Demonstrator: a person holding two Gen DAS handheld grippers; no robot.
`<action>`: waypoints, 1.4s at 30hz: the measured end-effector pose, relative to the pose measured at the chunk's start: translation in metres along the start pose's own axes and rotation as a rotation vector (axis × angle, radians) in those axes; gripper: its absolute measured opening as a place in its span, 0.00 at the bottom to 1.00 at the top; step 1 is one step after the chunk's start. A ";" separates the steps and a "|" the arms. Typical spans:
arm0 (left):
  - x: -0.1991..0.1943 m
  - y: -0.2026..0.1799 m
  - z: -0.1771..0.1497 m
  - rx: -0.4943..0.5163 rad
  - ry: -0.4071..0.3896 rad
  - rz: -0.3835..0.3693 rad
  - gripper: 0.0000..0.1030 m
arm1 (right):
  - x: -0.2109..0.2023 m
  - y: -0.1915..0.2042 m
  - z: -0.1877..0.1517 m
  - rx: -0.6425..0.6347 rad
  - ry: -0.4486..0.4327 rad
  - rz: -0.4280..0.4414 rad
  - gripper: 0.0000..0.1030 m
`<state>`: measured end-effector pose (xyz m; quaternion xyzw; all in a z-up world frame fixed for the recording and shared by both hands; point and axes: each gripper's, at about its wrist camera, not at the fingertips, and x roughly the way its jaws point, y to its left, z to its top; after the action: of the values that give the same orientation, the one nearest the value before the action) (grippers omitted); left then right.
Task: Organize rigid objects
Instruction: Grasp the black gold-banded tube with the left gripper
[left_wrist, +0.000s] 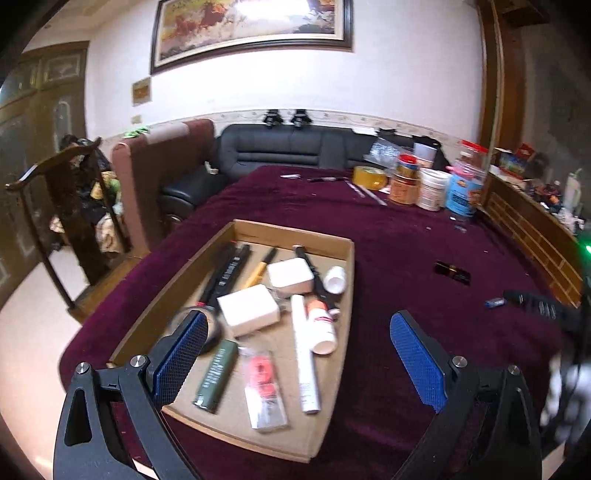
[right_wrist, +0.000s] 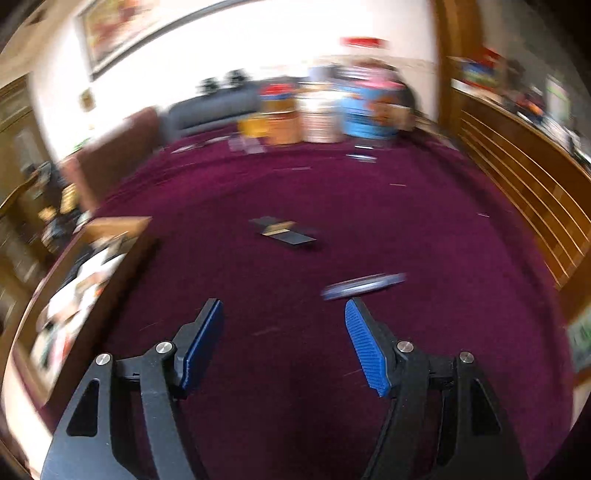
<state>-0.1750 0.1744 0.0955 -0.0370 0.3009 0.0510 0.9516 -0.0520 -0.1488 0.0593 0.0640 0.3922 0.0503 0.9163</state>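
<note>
A shallow cardboard tray lies on the maroon tablecloth. It holds several items: white boxes, a white tube, a green tube, a white bottle, black pens. My left gripper is open and empty above the tray's near part. A black-and-gold flat case lies on the cloth right of the tray; it also shows in the blurred right wrist view. A small blue item lies just beyond my open, empty right gripper. The tray's corner is at left.
Jars, tubs and a tape roll stand at the table's far right. Pens lie at the far edge. A black sofa stands beyond the table, a wooden cabinet at the right, a wooden rack at the left.
</note>
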 end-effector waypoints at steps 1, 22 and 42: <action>0.001 -0.002 0.000 0.003 0.004 -0.015 0.94 | 0.009 -0.012 0.009 0.023 0.015 -0.017 0.65; 0.006 -0.008 0.003 0.006 0.041 -0.048 0.94 | 0.050 0.039 0.040 -0.120 0.204 0.416 0.66; 0.150 -0.141 0.032 0.338 0.306 -0.211 0.93 | 0.049 -0.102 0.019 0.320 -0.026 0.241 0.66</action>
<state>-0.0178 0.0487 0.0404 0.0843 0.4404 -0.1060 0.8875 0.0000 -0.2444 0.0212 0.2558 0.3728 0.0956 0.8868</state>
